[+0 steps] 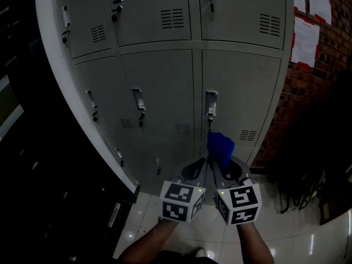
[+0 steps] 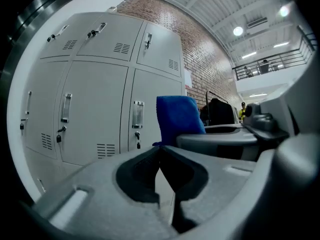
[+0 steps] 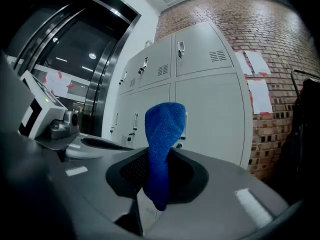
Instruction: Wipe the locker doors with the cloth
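Right gripper (image 3: 159, 166) clamped on bunched blue microfibre cloth (image 3: 162, 129), short of grey metal locker doors (image 1: 236, 87); left gripper (image 2: 161, 154) closed, empty. Risk: rubbing drag may pull cloth free.

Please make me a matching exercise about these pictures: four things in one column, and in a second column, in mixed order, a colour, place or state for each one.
1 cloth
2 left gripper
3 lockers
4 brick wall

a grey, with handles
b shut, empty
c blue, clamped in the right gripper
d beside the lockers, with white sheets on it

Pairs: 1-c, 2-b, 3-a, 4-d.
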`<state>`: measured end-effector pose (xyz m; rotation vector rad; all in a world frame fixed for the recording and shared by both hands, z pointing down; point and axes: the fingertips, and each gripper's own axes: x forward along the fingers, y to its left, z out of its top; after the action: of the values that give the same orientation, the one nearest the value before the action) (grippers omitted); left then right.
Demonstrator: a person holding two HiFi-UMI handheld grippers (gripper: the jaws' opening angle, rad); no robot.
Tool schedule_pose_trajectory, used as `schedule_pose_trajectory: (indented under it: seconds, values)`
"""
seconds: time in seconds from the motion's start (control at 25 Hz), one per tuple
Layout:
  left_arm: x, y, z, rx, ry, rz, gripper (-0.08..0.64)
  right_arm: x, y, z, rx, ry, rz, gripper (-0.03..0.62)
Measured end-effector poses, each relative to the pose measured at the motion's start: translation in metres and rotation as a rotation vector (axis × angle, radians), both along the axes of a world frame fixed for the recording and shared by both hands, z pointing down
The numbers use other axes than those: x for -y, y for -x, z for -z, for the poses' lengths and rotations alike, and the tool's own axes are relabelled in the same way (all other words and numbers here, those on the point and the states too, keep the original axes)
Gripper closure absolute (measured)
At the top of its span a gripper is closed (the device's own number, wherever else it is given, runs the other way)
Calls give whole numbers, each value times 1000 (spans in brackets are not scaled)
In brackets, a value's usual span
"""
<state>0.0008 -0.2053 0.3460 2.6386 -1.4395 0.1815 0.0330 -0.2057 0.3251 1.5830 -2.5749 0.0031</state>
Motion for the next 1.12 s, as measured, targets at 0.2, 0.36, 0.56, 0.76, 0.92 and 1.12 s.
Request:
schedule_pose_trajectory:
  seconds: [0.2,0.36,0.56,0.76,0.92,1.12]
  values:
    - [36,-2,34,-24,-24,-7,557,45,4,60,34,-93,48,517]
    - [63,2,64,-29,-59,-6,557,78,12,109,37,-161,69,517]
    - [91,6,91,-46,-104,-10,557,121,19,158,36,-234,44,517]
    - [116,3,94,-53,-107,-54,557,157,24,179,23,-253,18,517]
    - [134,-1,95,-61,-109,-100,557,175,22,183,23,-247,-6,517]
    - [147,-16,94,-73,-116,-159,557,180,-11,184,27,-256,-73,514]
